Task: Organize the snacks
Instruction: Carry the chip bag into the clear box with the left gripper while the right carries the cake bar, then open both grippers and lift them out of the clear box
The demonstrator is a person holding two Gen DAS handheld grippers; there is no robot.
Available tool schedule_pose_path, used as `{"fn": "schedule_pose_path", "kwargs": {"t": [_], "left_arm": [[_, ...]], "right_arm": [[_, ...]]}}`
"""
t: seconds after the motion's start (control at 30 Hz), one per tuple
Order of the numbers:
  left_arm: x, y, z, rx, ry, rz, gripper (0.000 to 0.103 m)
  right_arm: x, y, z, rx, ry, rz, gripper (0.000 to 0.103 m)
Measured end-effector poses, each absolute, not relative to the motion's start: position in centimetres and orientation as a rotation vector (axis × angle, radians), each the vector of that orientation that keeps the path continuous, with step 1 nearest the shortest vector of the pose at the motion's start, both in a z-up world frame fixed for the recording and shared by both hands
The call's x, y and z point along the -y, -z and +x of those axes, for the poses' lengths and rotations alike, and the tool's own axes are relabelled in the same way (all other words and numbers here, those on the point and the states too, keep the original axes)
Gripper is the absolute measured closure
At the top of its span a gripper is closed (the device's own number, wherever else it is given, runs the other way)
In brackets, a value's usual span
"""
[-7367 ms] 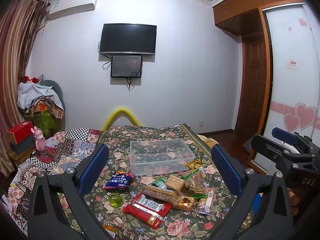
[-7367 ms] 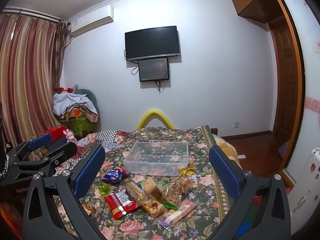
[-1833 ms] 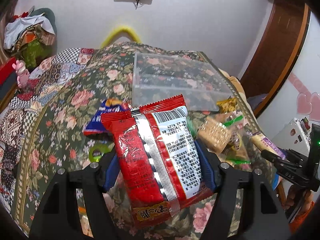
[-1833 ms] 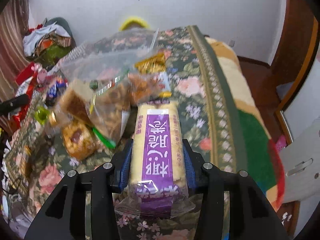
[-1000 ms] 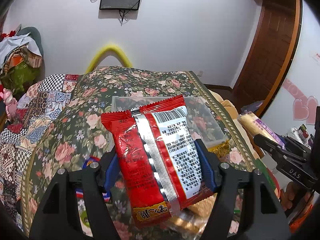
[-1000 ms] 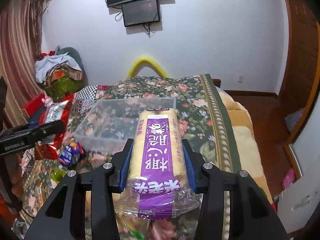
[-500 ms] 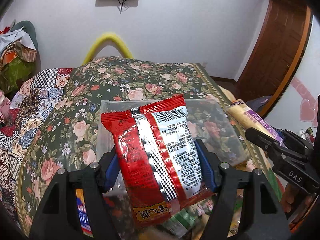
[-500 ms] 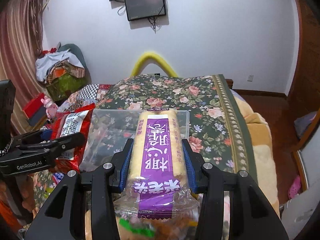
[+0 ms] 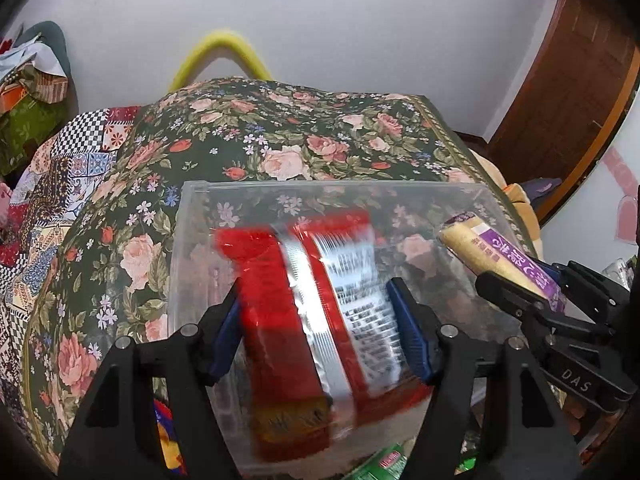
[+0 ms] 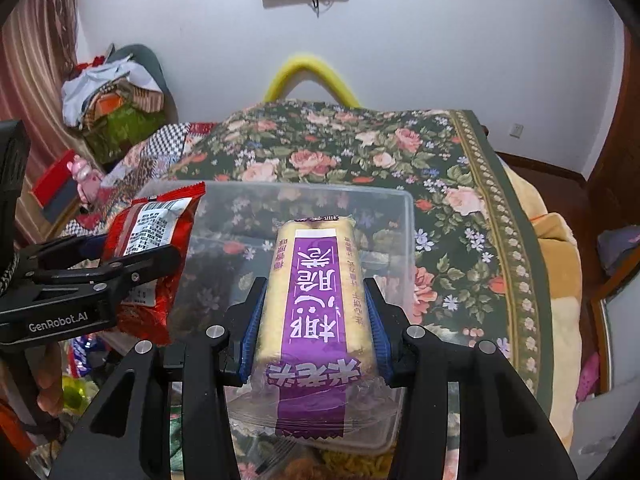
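Snacks now hang above the clear plastic bin (image 9: 280, 196), carried over from the pile; left gripper (image 9: 316, 332) clamps a red packet (image 9: 304, 320); right gripper (image 10: 314, 324) clamps a purple-labelled bar (image 10: 316, 300); release looks next.

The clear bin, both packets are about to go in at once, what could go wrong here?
The left gripper with the red packet and the right gripper with the purple-labelled packet hang side by side over the clear bin, so they might collide. The bin sits on a soft floral bedspread and could tip if a gripper presses on it.
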State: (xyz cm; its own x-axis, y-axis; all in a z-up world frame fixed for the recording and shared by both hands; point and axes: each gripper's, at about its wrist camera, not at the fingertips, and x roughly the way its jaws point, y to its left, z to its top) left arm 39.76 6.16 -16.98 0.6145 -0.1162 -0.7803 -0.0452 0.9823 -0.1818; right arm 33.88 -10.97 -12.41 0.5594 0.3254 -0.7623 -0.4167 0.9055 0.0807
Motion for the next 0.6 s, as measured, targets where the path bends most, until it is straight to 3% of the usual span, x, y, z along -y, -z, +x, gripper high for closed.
{"fn": "schedule_pose_path", "kwargs": {"t": [0.43, 0.6], "left_arm": [[-5.8, 15.8, 38.7, -0.875, 0.041, -0.161, 0.035], [-6.1, 14.5, 37.5, -0.861, 0.035, -0.165, 0.035]], "right_arm": [[11.0, 12.7, 34.3, -0.922, -0.434, -0.128, 0.060], [11.2, 11.4, 33.6, -0.888, -0.416, -0.137, 0.052]]}}
